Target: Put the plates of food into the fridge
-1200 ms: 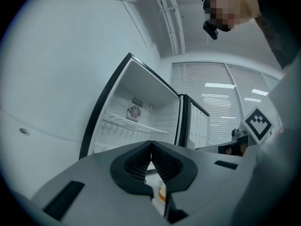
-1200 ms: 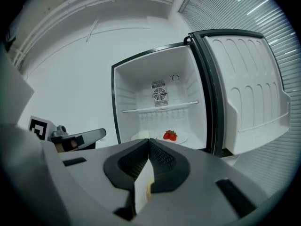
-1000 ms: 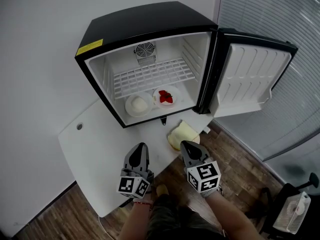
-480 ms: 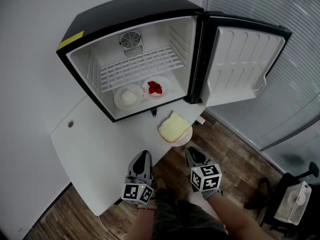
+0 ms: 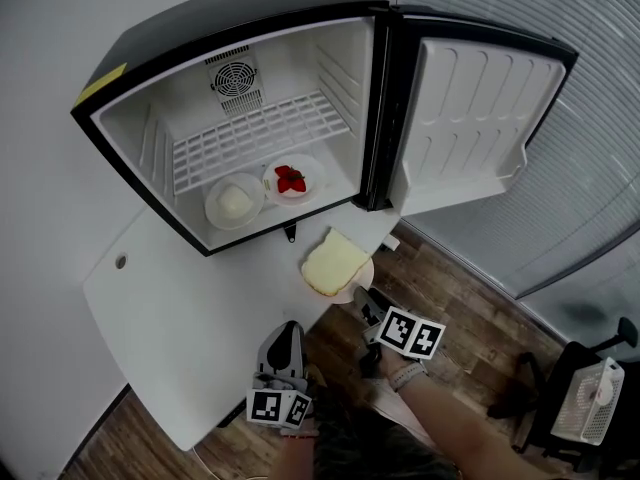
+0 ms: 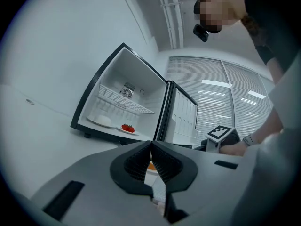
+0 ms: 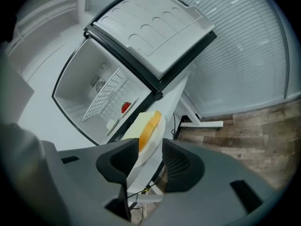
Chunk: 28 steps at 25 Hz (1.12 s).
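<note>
Straddling the toast plate rim at lower centre, my right claw has just been opening, now released; my left claw, lower left, stays out of it, clenched on nothing.

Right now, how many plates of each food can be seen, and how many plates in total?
plate of strawberries: 1
plate of white round food: 1
plate of bread: 1
Total: 3

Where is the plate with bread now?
In the head view the plate with bread sits mid-frame at the right edge of the white table, just in front of the open fridge.
</note>
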### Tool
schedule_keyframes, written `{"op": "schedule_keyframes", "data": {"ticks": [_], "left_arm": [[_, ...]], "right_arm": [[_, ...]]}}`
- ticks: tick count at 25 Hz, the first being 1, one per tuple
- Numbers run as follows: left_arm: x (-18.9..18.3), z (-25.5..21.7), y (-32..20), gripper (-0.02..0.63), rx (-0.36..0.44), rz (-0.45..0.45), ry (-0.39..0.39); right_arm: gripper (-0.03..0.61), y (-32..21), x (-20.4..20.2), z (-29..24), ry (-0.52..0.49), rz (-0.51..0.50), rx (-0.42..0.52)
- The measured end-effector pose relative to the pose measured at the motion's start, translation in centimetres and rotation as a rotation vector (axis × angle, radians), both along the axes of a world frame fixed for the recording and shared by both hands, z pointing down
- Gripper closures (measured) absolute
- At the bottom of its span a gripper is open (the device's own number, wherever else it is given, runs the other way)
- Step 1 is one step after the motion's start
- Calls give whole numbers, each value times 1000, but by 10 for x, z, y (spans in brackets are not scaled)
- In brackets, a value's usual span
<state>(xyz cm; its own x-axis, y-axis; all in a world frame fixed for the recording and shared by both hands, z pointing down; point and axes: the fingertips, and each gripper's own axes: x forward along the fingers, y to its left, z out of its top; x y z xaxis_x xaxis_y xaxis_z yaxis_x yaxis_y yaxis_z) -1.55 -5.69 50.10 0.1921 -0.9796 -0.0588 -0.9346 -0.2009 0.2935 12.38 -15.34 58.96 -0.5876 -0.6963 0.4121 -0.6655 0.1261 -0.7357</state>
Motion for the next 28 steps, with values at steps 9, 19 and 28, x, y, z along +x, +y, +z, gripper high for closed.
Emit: {"op": "schedule_keyframes", "data": {"ticks": [9,19,28], "left_arm": [[3,-10,-8,604,31,-1,11],[0,-6,-6,604,17,-8,17],[-7,-11,0,604,11,-16,17]], "right_arm": [[443,-17,-1,23,-160,114,-152],[482,-20,-11,23,-245,99,-159],[554,-14,-9,21,-354,146,-229]]}}
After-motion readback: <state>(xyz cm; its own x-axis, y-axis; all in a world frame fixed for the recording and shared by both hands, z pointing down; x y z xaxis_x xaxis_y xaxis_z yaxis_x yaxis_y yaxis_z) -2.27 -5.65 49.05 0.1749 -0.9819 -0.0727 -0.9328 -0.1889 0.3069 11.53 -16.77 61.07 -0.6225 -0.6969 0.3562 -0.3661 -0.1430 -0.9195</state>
